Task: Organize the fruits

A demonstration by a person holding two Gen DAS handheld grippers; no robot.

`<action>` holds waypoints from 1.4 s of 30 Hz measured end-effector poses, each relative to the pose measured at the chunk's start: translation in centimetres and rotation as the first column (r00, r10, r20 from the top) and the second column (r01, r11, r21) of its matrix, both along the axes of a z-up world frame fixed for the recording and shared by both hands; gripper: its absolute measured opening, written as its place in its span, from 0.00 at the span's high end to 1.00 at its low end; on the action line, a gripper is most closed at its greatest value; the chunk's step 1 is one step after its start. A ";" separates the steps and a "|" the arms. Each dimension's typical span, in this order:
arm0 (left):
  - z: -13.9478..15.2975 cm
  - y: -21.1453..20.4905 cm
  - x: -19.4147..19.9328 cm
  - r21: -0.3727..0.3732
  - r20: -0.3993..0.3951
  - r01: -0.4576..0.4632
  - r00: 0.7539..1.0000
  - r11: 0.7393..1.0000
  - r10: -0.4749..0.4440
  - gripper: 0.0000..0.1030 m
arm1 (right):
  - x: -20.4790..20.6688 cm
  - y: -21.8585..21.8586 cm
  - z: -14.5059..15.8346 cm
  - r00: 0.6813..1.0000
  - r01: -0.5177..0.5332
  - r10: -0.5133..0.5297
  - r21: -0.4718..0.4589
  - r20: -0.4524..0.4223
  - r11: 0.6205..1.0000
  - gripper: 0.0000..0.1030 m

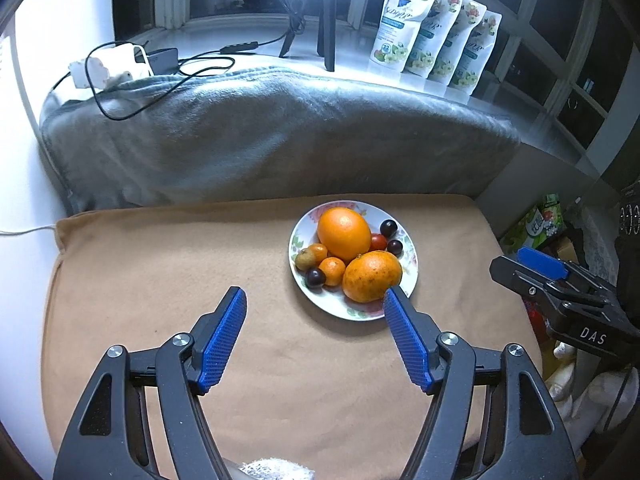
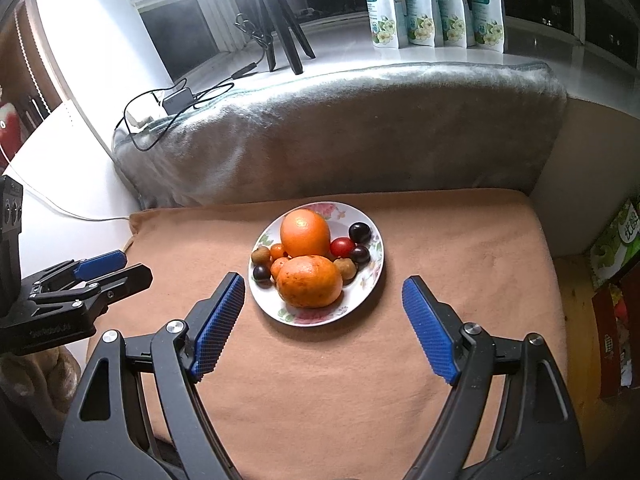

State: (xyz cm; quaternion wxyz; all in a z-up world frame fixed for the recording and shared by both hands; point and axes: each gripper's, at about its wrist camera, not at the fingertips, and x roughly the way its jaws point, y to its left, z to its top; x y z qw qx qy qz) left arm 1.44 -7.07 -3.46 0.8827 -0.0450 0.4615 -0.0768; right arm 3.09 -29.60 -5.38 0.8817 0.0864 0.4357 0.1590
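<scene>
Left wrist view. The left gripper (image 1: 315, 300) is being held with its jaws spread wide, nothing between them, above a tan blanket (image 1: 160, 280) that is covering the surface. A floral plate (image 1: 410, 256) is lying on the blanket just ahead of the right-hand jaw. On the plate are being carried: two large oranges, one smooth orange (image 1: 344, 233) at the back and one speckled orange (image 1: 372, 276) at the front; two small tangerines (image 1: 332, 270); three dark grapes (image 1: 315, 277); one red cherry tomato (image 1: 378, 242); one brownish kiwi berry (image 1: 304, 259). The right gripper (image 1: 528, 266) is being seen at the right edge, off the plate; whether its jaws are apart cannot be told here. A grey blanket (image 1: 280, 132) is lying behind, and four white pouches (image 1: 436, 36) and a black tripod (image 1: 326, 20) are standing on the windowsill.

Right wrist view. The right gripper (image 2: 323, 296) is being held wide open and empty, with the plate (image 2: 372, 276) lying between and just beyond its jaws. A second kiwi berry (image 2: 345, 268) is being shown here, beside the speckled orange (image 2: 310, 286). The left gripper (image 2: 108, 266) is being seen side-on at the left edge.
</scene>
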 end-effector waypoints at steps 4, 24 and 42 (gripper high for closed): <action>0.3 -0.1 -0.4 -0.001 0.000 0.003 1.000 1.000 -0.003 0.31 | -0.5 0.1 0.0 1.000 -0.001 0.001 0.001 0.000 1.000 0.19; 0.6 0.0 -1.6 0.018 0.005 -0.009 1.000 1.000 0.009 0.31 | -1.2 0.5 0.0 1.000 -0.023 0.023 0.001 -0.006 1.000 0.19; 0.7 0.2 -1.7 0.026 0.010 -0.021 1.000 0.999 0.021 0.31 | -1.2 0.4 0.0 1.000 -0.019 0.019 0.003 -0.009 1.000 0.18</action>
